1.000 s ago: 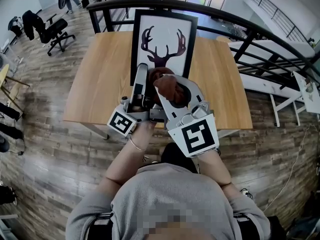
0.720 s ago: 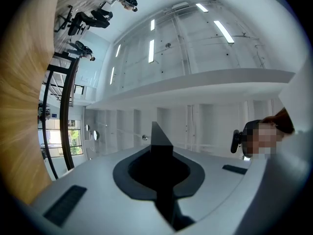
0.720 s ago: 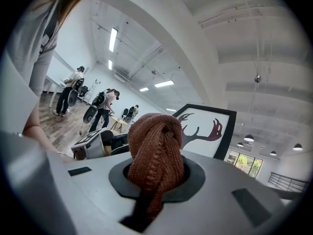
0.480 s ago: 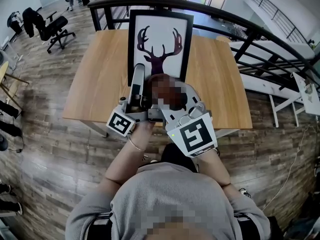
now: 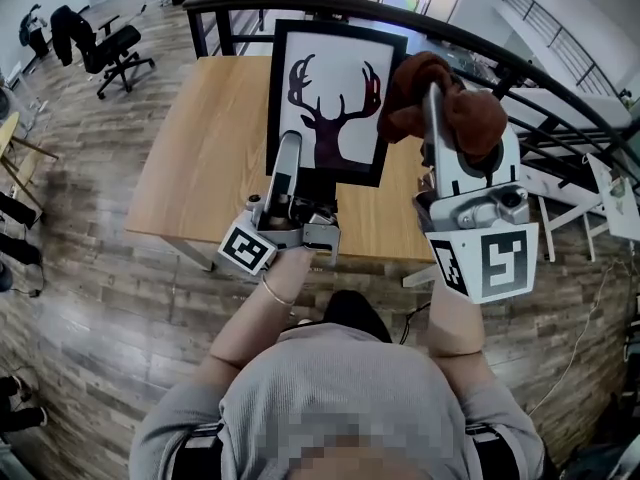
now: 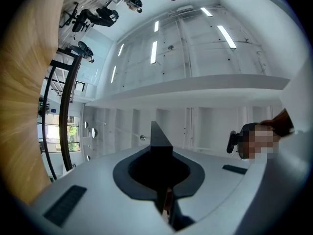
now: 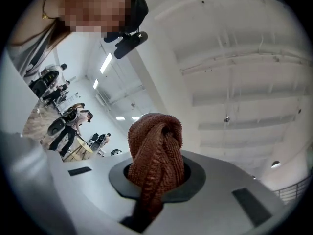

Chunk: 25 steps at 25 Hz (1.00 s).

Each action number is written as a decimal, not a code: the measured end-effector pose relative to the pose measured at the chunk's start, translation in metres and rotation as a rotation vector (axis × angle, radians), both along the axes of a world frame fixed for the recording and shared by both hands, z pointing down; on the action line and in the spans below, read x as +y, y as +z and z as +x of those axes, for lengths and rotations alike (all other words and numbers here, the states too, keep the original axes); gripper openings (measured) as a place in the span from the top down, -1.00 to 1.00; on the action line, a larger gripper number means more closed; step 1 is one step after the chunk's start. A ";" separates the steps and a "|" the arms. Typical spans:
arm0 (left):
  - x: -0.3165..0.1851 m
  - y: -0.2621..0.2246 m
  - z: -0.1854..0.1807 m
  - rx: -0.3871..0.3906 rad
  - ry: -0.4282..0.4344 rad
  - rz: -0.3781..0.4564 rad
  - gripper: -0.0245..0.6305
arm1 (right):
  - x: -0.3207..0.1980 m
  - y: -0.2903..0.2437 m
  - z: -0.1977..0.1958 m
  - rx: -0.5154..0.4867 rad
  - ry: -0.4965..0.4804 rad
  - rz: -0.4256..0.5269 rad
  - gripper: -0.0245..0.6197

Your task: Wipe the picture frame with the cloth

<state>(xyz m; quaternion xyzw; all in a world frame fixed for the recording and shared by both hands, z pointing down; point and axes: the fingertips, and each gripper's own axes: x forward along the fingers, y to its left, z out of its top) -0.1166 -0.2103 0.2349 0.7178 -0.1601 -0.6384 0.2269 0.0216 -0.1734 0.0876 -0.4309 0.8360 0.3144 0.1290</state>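
The black-edged picture frame with a white mat and a dark antler print (image 5: 335,98) stands up from the light wooden table (image 5: 200,148), leaning slightly. Its lower edge sits toward the middle of the tabletop. The left gripper (image 5: 291,148) has its jaws closed on the lower left part of the frame. In the left gripper view, a thin black edge rises from between the two pressed-together jaws.

The right gripper (image 5: 432,100) is clamped on a bunched, rust-brown knitted cloth (image 5: 470,118), which bulges out past the jaw tips. It is held high, just beside the frame's upper right corner. From the head view the cloth overlaps the frame's right border, but whether it touches cannot be told.

Bare tabletop lies on both sides of the frame, wider on the left. A strip also runs between the frame's foot and the near table edge, where the left gripper's body hangs. A curved black railing (image 5: 330,6) runs close behind the table's far edge, level with the frame's top in the picture. Plank flooring (image 5: 90,298) surrounds the table, with a black office chair (image 5: 110,53) well away at far left.
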 end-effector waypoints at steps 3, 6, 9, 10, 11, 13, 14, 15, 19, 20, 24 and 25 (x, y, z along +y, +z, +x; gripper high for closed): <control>-0.001 0.001 0.000 0.001 0.016 -0.013 0.87 | -0.020 -0.019 -0.003 -0.010 0.005 0.004 0.78; -0.001 0.001 0.001 -0.012 0.025 -0.012 0.87 | -0.042 -0.021 -0.011 0.014 0.032 0.001 0.78; 0.001 -0.001 0.000 -0.012 0.025 -0.002 0.87 | -0.059 -0.012 -0.023 0.072 0.090 -0.007 0.78; 0.002 -0.001 0.000 -0.005 0.028 0.000 0.87 | -0.063 -0.006 -0.026 0.087 0.097 -0.019 0.78; 0.003 -0.001 0.000 0.003 0.032 0.000 0.87 | -0.067 -0.002 -0.028 0.095 0.098 -0.034 0.78; 0.001 0.000 0.001 0.018 0.041 -0.010 0.87 | -0.072 0.006 -0.028 0.093 0.096 -0.062 0.78; 0.000 0.001 0.001 0.023 0.043 -0.017 0.87 | -0.074 0.008 -0.028 0.090 0.098 -0.075 0.78; -0.002 0.003 0.001 0.026 0.044 -0.023 0.87 | -0.076 0.011 -0.027 0.087 0.099 -0.086 0.78; -0.004 0.006 0.002 0.041 0.045 -0.036 0.87 | -0.079 0.022 -0.024 0.086 0.088 -0.127 0.78; -0.004 0.006 0.002 0.043 0.046 -0.038 0.87 | -0.079 0.026 -0.024 0.085 0.085 -0.136 0.78; -0.009 0.009 0.001 0.045 0.056 -0.051 0.87 | -0.081 0.040 -0.027 0.089 0.087 -0.160 0.78; -0.010 0.010 0.001 0.044 0.058 -0.056 0.87 | -0.082 0.043 -0.026 0.085 0.087 -0.169 0.78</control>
